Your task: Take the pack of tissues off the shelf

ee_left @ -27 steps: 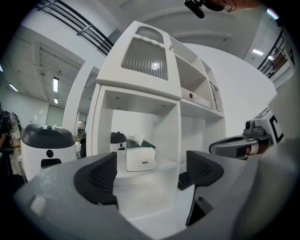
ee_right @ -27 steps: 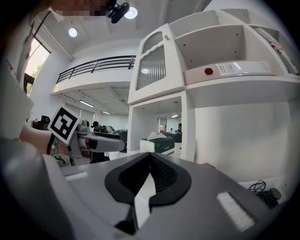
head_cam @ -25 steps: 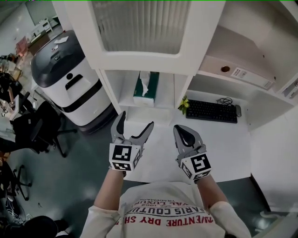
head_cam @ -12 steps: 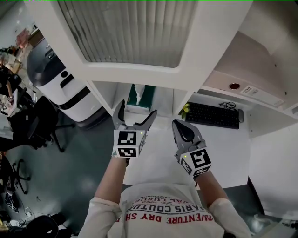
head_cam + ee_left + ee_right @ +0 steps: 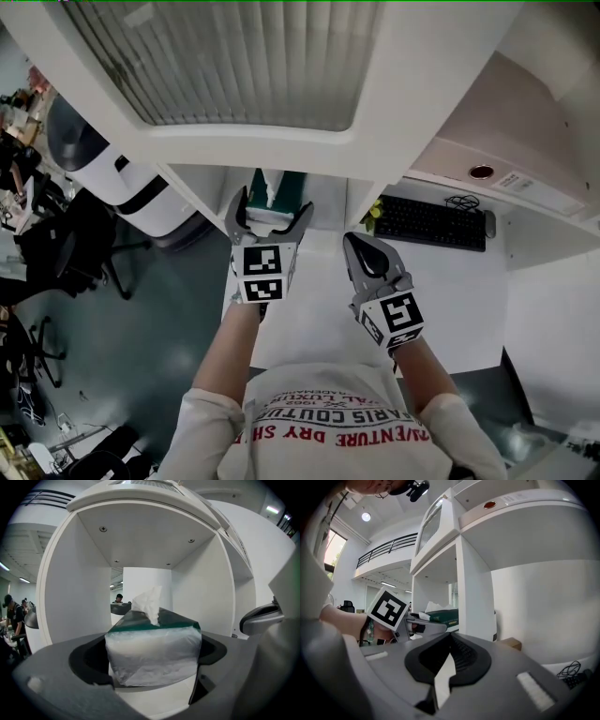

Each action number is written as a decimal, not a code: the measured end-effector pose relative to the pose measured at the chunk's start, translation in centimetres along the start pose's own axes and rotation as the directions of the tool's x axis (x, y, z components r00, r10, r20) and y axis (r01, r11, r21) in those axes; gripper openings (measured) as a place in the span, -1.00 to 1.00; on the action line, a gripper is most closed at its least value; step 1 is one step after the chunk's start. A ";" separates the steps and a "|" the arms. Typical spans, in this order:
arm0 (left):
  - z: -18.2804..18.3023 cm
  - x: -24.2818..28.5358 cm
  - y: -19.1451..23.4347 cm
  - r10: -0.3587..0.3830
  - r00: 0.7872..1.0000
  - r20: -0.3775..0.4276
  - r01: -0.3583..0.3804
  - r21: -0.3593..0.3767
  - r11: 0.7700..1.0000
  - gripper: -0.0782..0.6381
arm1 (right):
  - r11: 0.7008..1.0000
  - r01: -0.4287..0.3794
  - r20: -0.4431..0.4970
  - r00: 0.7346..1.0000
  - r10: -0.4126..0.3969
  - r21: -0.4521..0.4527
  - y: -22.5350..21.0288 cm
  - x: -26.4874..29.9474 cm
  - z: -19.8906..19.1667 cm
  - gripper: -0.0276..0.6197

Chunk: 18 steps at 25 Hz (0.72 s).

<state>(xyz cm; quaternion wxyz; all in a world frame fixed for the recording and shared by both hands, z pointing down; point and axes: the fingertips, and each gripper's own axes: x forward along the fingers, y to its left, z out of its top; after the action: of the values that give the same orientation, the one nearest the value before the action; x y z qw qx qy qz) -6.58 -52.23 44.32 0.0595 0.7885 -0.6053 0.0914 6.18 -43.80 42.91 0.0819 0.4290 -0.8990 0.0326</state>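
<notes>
White shelf [image 5: 65,602] cubby: my left claw [image 5: 272,214] stands wide around tissue pack [image 5: 152,656]. Looks light, soft, slick-wrapped; I'd pinch mid-sides gently. Right claw [image 5: 364,248] closed, empty.

The left gripper [image 5: 273,202] has moved farther off, into the open shelf [image 5: 208,184]. Its jaws have just been opening and now stand one on each side of the pack of tissues [image 5: 284,184]. The right gripper [image 5: 364,251] has also edged farther towards the shelf.
</notes>
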 end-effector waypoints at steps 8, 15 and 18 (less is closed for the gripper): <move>0.0 0.0 0.3 0.008 1.000 -0.007 -0.008 0.015 1.000 0.44 | 1.000 0.023 0.000 1.000 -0.023 -0.007 -0.4 -0.8 -0.1 -0.91; 0.5 -1.0 -0.7 -0.016 1.000 -0.006 0.016 0.048 0.999 0.39 | 0.999 0.041 0.007 0.999 -0.041 -0.018 -0.8 -2.0 0.0 -0.91; 1.4 -2.5 -0.5 -0.031 0.999 0.024 0.030 0.045 0.999 0.39 | 0.999 0.046 0.008 0.999 -0.046 -0.025 -0.1 -2.5 0.3 -0.91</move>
<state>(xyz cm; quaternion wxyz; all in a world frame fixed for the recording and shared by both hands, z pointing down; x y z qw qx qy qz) -6.59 -49.98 42.43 0.0356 0.7998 -0.5918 0.0943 7.76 -41.95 42.16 0.0849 0.4487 -0.8895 0.0177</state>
